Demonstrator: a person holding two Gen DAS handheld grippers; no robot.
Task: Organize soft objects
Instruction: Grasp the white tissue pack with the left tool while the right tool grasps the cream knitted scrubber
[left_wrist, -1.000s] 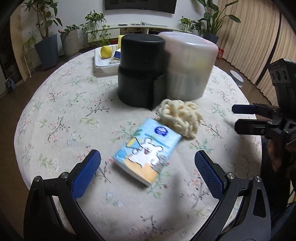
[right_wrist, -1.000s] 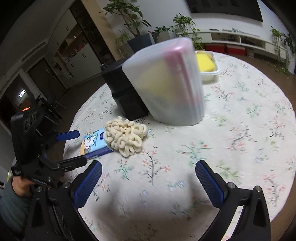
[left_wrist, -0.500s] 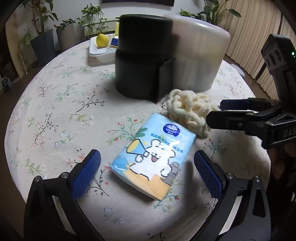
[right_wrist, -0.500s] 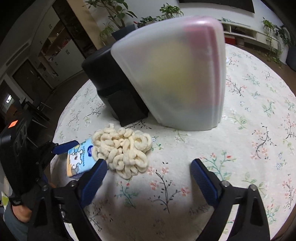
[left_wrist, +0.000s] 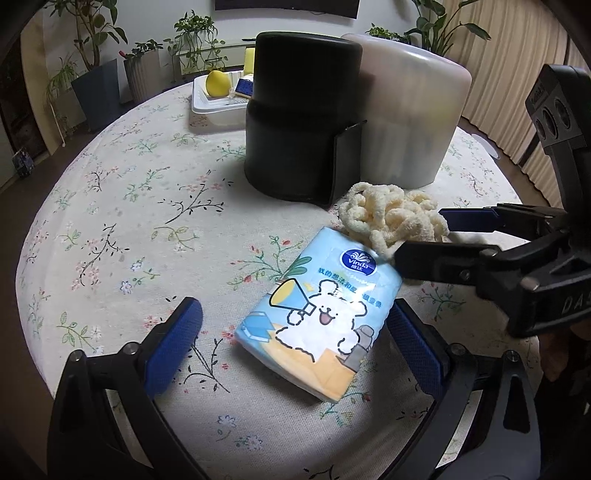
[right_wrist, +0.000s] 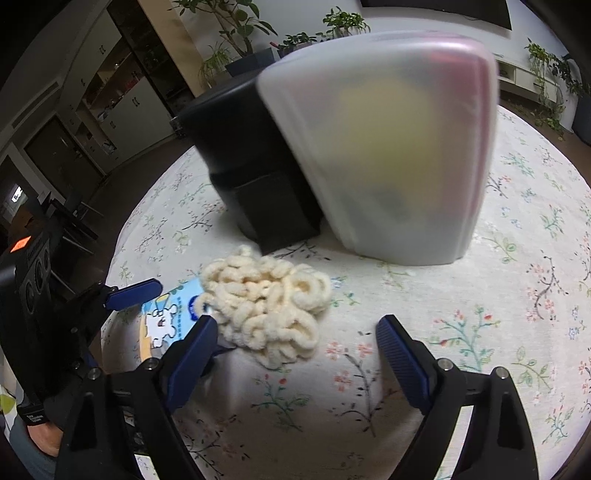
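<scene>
Tissue pack (left_wrist: 321, 321) lies flat between the left gripper (left_wrist: 295, 339)'s spread fingers, untouched. Just beyond it, the cream yarn bundle (right_wrist: 266, 306) sits inside the right gripper (right_wrist: 299, 354)'s closing but ungripping fingers. Farther back stands the black container (left_wrist: 299, 122).

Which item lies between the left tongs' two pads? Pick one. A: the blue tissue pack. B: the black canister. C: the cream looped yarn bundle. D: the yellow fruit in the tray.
A: in the left wrist view the blue tissue pack lies flat on the tablecloth between the open pads of the left tongs, which do not press on it.
</scene>
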